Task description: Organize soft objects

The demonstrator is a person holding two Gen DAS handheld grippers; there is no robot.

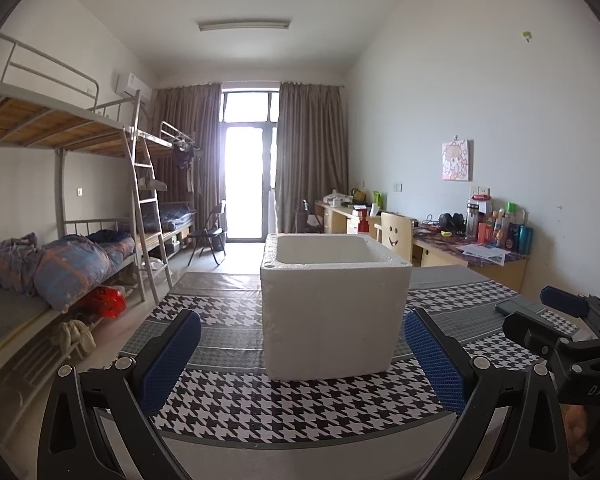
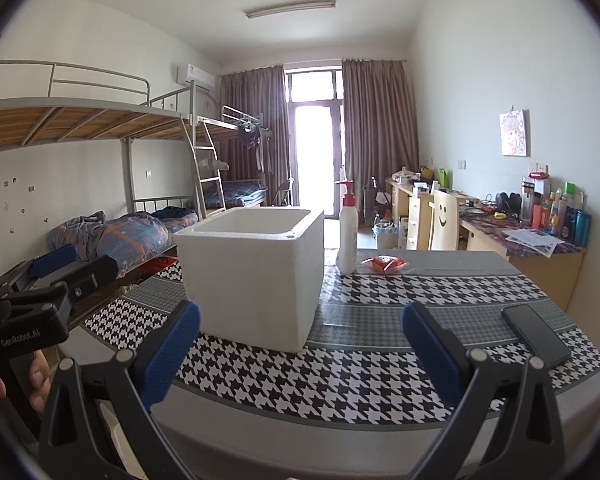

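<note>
While I hover at the near edge: both claws, left (image 1: 302,354) and right (image 2: 300,346), gape wide, holding nothing.
Foam box (image 2: 256,272): mid-bench (image 2: 380,392); contents hidden.
Red packet (image 2: 384,263): far edge, possibly soft, outside box.
Progress: unsettled.

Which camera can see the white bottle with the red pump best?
The right wrist view. There the pump bottle stands upright in full sight on the table, just right of the white foam box. In the left wrist view the bottle does not show at all; the foam box probably blocks it.
</note>
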